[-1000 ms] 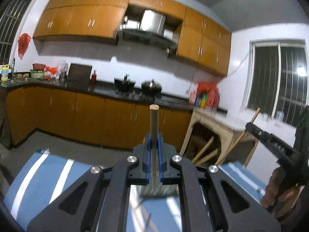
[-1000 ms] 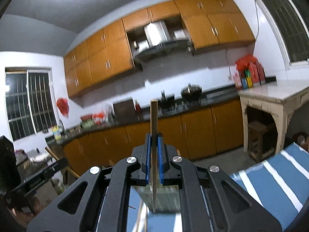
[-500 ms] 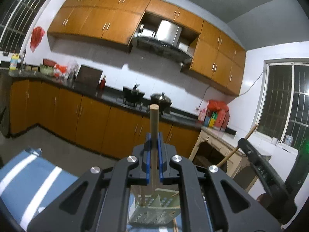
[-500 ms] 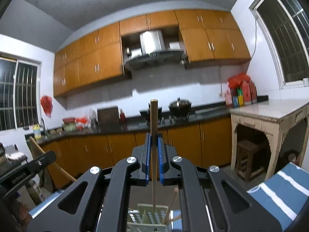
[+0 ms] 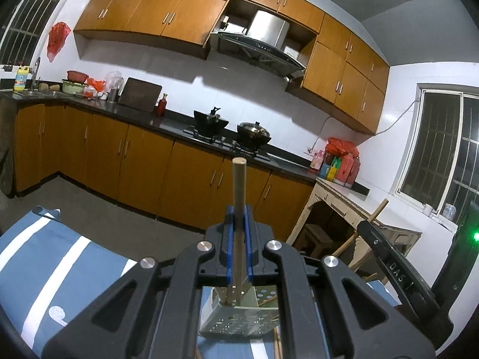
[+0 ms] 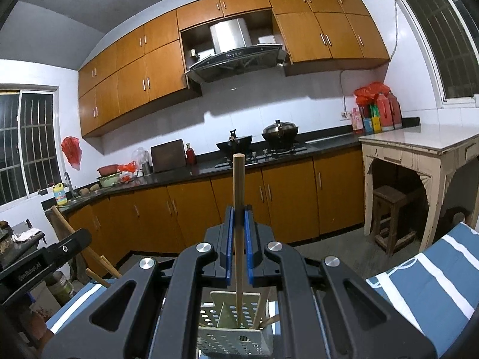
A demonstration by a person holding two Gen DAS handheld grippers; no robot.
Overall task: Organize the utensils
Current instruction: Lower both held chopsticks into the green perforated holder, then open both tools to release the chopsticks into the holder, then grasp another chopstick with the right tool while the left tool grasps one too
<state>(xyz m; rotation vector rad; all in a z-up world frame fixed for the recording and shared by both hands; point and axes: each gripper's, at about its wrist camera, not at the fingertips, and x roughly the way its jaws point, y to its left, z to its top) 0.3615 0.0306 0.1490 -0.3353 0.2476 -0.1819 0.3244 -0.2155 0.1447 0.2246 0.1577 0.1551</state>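
Note:
My left gripper (image 5: pixel 238 218) is shut on a wooden chopstick (image 5: pixel 238 197) held upright; its lower end reaches into a pale perforated utensil holder (image 5: pixel 239 323) below. My right gripper (image 6: pixel 238 218) is shut on another wooden chopstick (image 6: pixel 238 197), also upright, its tip down inside the same holder (image 6: pixel 233 335), which has other chopsticks (image 6: pixel 260 311) leaning in it. The right gripper shows at the right of the left wrist view (image 5: pixel 395 272), and the left gripper shows at the left of the right wrist view (image 6: pixel 45 260).
The holder stands on a blue cloth with white stripes (image 5: pixel 54 272) (image 6: pixel 431 281). Beyond are orange kitchen cabinets (image 6: pixel 284 200), a stove with pots (image 6: pixel 278 131) and a white side table (image 6: pixel 419 146) with a stool (image 6: pixel 392 218) under it.
Both grippers have tilted and come down over the holder with their chopsticks. The holder now shows larger under each gripper, and the chopstick tips are inside it.

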